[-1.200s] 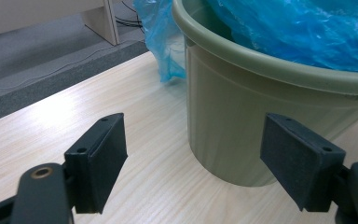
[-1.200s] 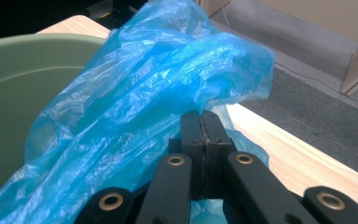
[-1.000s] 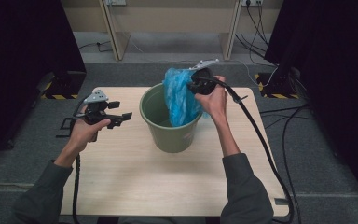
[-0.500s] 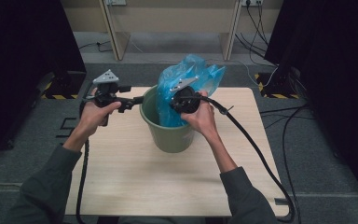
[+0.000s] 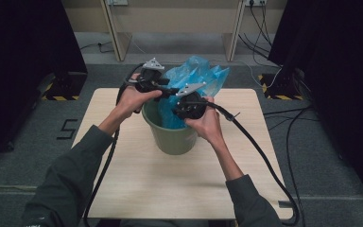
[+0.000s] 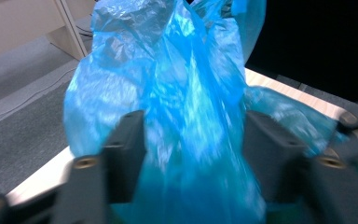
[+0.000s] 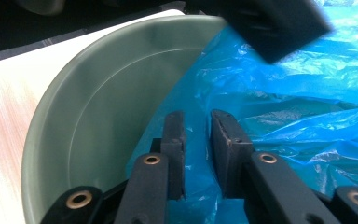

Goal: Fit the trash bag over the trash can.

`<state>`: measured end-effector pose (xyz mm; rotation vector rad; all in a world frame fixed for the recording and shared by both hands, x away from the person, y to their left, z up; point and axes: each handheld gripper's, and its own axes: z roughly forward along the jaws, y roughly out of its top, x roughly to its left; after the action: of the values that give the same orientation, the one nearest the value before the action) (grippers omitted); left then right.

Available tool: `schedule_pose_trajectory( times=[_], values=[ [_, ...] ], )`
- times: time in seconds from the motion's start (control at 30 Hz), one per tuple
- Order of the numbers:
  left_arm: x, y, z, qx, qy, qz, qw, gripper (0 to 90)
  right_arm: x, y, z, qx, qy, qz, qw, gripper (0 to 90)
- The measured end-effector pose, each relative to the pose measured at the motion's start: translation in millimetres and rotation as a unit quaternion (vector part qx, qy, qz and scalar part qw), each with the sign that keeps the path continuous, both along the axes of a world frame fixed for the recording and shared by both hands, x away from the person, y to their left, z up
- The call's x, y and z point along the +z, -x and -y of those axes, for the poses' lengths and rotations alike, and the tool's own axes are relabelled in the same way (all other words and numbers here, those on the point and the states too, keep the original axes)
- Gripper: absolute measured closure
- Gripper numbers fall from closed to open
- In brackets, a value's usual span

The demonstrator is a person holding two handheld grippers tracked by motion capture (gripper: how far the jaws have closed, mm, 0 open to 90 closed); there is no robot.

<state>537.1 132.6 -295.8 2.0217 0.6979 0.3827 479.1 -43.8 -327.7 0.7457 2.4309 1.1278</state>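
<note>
A green bucket [image 5: 175,139] stands on the wooden table [image 5: 146,189], and a crumpled blue plastic bag [image 5: 198,71] rises out of it. My left gripper [image 5: 172,90] is at the bucket's far left rim. Its jaws have just been closing; in the left gripper view [image 6: 193,126] they stand apart with the bag [image 6: 186,70] bulging between them. My right gripper [image 5: 174,113] reaches into the bucket [image 7: 102,98] from the near side. Its jaws [image 7: 197,121] have just been opening, leaving a narrow gap with a fold of the bag [image 7: 298,107] in it.
A blurred black jaw of the left gripper [image 7: 270,23] crosses the top of the right gripper view. Black cables [image 5: 260,151] trail from both grippers across the table. Wooden legs [image 5: 113,33] stand beyond the far edge, and dark curtains flank both sides.
My left hand has swung from the table's left side up to the bag at the bucket, and its jaws have narrowed. The right gripper has sunk toward the bucket, and the bag has spread wider.
</note>
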Motion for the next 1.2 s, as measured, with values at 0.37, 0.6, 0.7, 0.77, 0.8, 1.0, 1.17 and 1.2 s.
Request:
schedule_pose_trajectory(
  times=[0.37,0.6,0.7,0.77,0.8,1.0,1.17,1.2],
  values=[
    [-10.7,3.8,-35.6,-0.002,-0.007,0.021,0.9998,85.7,13.2,-1.0,23.4,-0.045,-0.01,0.012,0.9989,49.6],
    [-18.0,24.9,-75.1,0.002,0.018,0.026,0.9995,85.6,35.1,-26.2,55.2,-0.13,-0.035,0.01,0.9909,36.5],
    [-23.7,35.7,-82.4,-0.005,0.026,0.025,0.9993,85.4,37.0,-42.7,61.8,-0.152,-0.052,-0.005,0.987,33.0],
    [-27.6,41.7,-84.7,-0.007,0.027,0.025,0.9993,84.9,36.4,-51.1,61.7,-0.147,-0.082,-0.018,0.9855,31.2],
    [-29.5,43.9,-85.3,-0.009,0.026,0.024,0.9993,84.7,35.3,-54.8,59.8,-0.142,-0.096,-0.029,0.9848,30.5],
    [-36.4,48.9,-82.3,-0.016,0.014,0.018,0.9996,80.4,21.1,-69.8,33.7,-0.141,-0.074,-0.053,0.9858,30.3],
    [-21.6,45.9,-80.6,0.002,0.018,0.033,0.9993,53.9,10.0,-76.0,23.5,-0.124,-0.009,-0.046,0.9911,72.5],
    [-16.0,43.9,-79.0,0.008,0.023,0.039,0.999,48.2,9.4,-75.1,23.6,-0.117,-0.003,-0.042,0.9923,78.4]
  ],
)
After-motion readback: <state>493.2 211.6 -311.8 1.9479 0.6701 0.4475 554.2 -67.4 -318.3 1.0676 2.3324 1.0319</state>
